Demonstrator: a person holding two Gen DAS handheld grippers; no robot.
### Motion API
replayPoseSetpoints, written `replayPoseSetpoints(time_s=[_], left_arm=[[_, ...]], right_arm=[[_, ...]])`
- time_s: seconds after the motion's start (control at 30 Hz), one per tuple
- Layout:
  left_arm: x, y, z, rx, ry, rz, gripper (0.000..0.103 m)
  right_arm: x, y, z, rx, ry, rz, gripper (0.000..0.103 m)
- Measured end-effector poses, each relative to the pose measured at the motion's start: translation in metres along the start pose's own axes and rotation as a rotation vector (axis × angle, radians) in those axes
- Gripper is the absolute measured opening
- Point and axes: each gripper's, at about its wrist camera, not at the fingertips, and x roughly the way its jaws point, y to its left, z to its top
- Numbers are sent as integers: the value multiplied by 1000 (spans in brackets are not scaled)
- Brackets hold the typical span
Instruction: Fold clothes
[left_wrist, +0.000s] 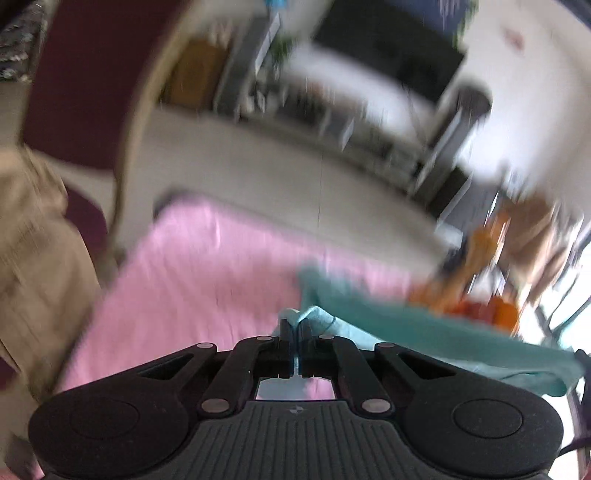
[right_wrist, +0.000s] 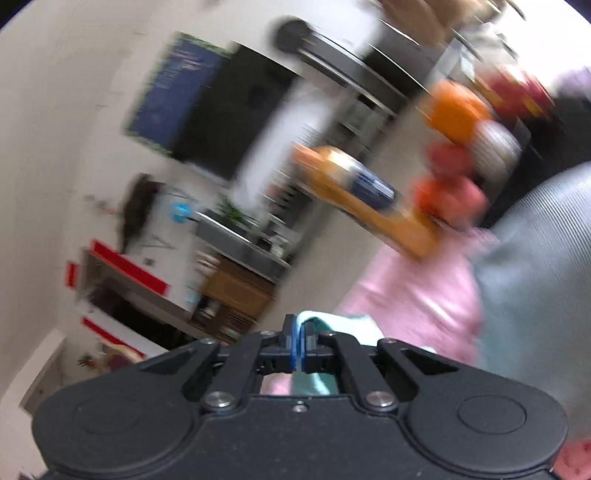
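A: Purpose of the present hold?

B: Thin teal-green fabric garment (left_wrist: 424, 332) gripped at two separate points, probably so it can be spread and hung clear before a fold. Stretched from the left claw (left_wrist: 295, 332) away to the right, above the pink cloth-covered bench (left_wrist: 192, 280). Heavy blur in both views; exact garment shape not readable.

A: Left claw condition?

B: Clamped tight, no visible gap; bunched teal edge pinched between the black fingers (left_wrist: 284, 343), a small fold standing up past the tips.

A: Right claw (right_wrist: 298, 339)?

B: Likewise closed. Blue pads (right_wrist: 293, 347) pressed together on a teal edge (right_wrist: 321, 321); more teal visible below, through the frame opening.

A: Surroundings?

B: Beige garment (left_wrist: 33, 266) at near left; orange objects (left_wrist: 476, 288) at far right, too blurred to identify.

A: Risk?

B: Judged: thin fabric, small bite, possible slip under tension.
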Motion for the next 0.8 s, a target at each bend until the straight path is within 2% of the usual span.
replayPoseSetpoints(time_s=[0.1,0.3,0.43,0.5,0.57,0.7,0.8], left_arm=[[-61,10,31,-26,-138,-49,1],[-164,4,60,-1,-364,-142,1],[-198,-3,73,33,-443,-156,1],[-195,-4,82,41,-432,-144,1],[-173,-2,91,43,-388,-111,1],[-97,11,108,54,-260,2,1],[-45,19,126,65,-228,84,1]], right_arm=[[-23,48,3,-72,-31,58,2],[-80,133,5,-150,-116,202,2],[-101,180,7,-250,-153,230,2],[-93,192,9,-279,-144,204,2],[-75,199,11,-295,-121,167,2],[-6,191,8,-289,-40,68,2],[55,182,5,-275,7,4,2]])
